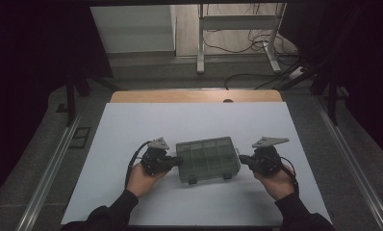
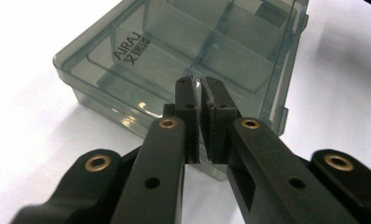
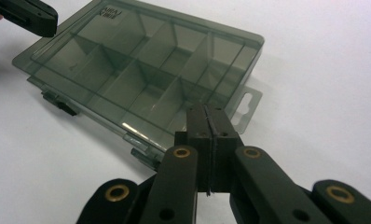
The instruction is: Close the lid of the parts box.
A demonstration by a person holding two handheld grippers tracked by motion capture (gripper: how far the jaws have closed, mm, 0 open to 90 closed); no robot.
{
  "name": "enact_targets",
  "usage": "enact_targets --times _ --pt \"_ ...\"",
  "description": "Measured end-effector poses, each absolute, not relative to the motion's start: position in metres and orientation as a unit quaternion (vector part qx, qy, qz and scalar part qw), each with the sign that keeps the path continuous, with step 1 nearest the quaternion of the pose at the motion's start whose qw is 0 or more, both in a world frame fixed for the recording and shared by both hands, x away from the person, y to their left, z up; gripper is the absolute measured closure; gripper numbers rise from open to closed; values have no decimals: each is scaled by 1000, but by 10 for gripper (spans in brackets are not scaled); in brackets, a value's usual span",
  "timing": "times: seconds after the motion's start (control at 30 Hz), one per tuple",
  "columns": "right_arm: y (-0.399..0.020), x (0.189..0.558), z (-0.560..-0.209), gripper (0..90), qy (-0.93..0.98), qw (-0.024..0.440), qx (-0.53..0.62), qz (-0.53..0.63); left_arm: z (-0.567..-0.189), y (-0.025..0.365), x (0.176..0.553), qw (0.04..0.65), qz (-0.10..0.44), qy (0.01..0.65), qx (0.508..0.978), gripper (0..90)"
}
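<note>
Your see-through compartment box [image 1: 208,159] lies flat near the middle of the white desk [image 1: 132,130], lid down and both front latches apparently fastened, so no opening has begun. Your left claw [image 1: 178,160] sits at the box's 9 o'clock end and your right claw [image 1: 243,159] at its 3 o'clock end; both are pinched closed with nothing between the tips, right by the box walls without gripping them. By my reading you are only at the bracing stage, with the 2 latches at 6 o'clock and the lid left to handle.
</note>
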State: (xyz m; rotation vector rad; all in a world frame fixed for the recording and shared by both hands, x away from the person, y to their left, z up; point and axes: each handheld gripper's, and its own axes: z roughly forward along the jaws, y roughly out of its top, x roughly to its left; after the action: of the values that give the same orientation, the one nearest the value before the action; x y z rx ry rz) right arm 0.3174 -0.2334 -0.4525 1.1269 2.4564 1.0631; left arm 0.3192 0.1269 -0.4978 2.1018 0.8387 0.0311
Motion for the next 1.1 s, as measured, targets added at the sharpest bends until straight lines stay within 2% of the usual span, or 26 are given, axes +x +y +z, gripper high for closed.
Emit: enact_targets --times 0.57,0.93,1.1 --pt "-220 316 -472 890 860 118 366 335 -502 124 299 413 21 341 844 869" --pt "-218 315 -474 893 863 125 361 329 -501 121 292 407 44 340 847 893" --pt "-219 315 -474 892 863 122 362 330 -497 121 282 410 24 331 849 888"
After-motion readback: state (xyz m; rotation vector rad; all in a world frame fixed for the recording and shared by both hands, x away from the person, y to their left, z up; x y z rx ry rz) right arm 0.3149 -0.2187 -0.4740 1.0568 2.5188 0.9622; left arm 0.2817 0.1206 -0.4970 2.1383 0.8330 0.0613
